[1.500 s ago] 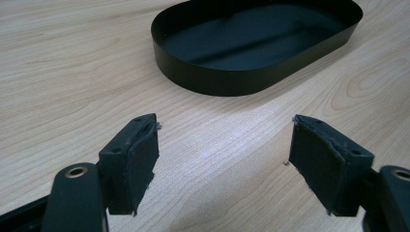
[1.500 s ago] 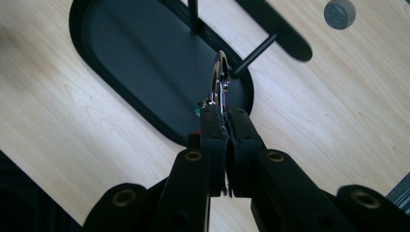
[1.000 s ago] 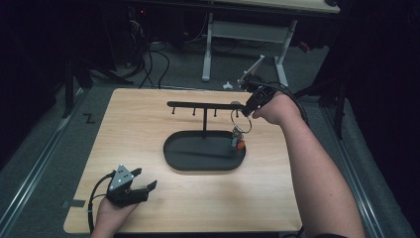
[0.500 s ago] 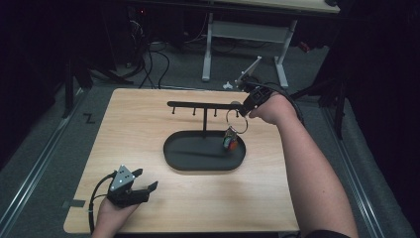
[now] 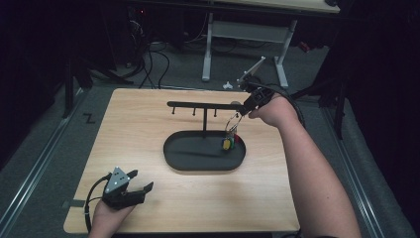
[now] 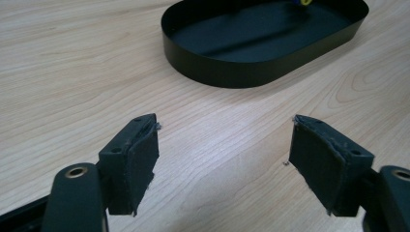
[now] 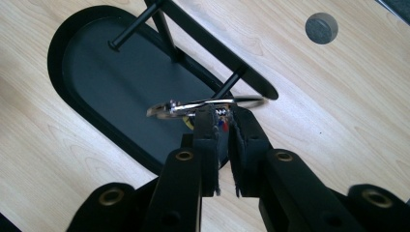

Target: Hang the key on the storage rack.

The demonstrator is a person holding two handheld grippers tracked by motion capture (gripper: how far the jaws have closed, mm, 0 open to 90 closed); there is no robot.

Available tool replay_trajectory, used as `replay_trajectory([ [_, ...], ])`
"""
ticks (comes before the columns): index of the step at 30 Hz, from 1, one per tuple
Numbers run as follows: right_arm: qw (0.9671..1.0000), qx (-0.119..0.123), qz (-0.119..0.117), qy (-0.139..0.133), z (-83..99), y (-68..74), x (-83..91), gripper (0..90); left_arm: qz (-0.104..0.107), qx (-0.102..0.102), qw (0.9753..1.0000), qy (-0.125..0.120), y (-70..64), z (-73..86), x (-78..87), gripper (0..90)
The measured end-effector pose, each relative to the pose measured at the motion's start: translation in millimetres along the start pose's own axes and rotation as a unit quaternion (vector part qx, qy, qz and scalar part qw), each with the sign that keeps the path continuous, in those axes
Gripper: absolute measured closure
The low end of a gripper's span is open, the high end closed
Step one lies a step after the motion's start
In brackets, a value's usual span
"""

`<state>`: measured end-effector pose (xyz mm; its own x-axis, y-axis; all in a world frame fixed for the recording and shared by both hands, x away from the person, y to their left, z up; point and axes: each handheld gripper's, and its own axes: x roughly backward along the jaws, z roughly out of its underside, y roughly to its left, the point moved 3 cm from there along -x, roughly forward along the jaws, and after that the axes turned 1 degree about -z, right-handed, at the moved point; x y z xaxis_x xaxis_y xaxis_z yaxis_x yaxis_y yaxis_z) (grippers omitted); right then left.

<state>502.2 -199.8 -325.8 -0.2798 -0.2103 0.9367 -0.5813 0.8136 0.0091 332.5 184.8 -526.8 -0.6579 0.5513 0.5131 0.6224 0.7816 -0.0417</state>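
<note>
— Where's the right tool (image 5: 246, 105)?
— Arm stretched toward the table's (image 5: 148, 124) far edge, pinching a key ring (image 7: 208, 104) beside the rack (image 5: 204, 106).
— The left tool (image 5: 132, 185)?
— Resting spread near the front-left corner.

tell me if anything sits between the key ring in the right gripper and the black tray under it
Nothing visible does. The right gripper is shut on the key ring beside the end of the rack's bar, and the coloured tags hang freely over the black tray, whose floor below looks bare.
</note>
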Motion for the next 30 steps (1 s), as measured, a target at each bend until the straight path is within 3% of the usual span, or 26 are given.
replay_trajectory([
  [4,1.0,0.0,0.006,-0.002,3.8,1.9,0.5,77.4,-0.008,0.003,1.0,0.002,2.5,3.4,5.0,26.2],
  [8,0.9996,0.001,0.016,-0.023,9.7,2.7,2.1,71.5,-0.015,0.004,0.9999,0.005,2.5,6.0,8.1,26.0],
  [16,0.9989,-0.015,0.026,-0.035,25.5,6.0,-1.6,57.1,-0.022,0.003,0.9998,0.001,2.1,6.2,10.9,26.1],
  [19,0.9986,-0.005,0.033,-0.041,33.0,7.5,-4.9,52.4,-0.023,0.004,0.9997,0.002,1.7,5.7,10.0,26.1],
  [30,0.9957,-0.04,0.035,-0.077,70.1,0.8,-24.1,38.0,-0.018,-0.003,0.9998,0.009,0.1,5.8,6.2,27.0],
])
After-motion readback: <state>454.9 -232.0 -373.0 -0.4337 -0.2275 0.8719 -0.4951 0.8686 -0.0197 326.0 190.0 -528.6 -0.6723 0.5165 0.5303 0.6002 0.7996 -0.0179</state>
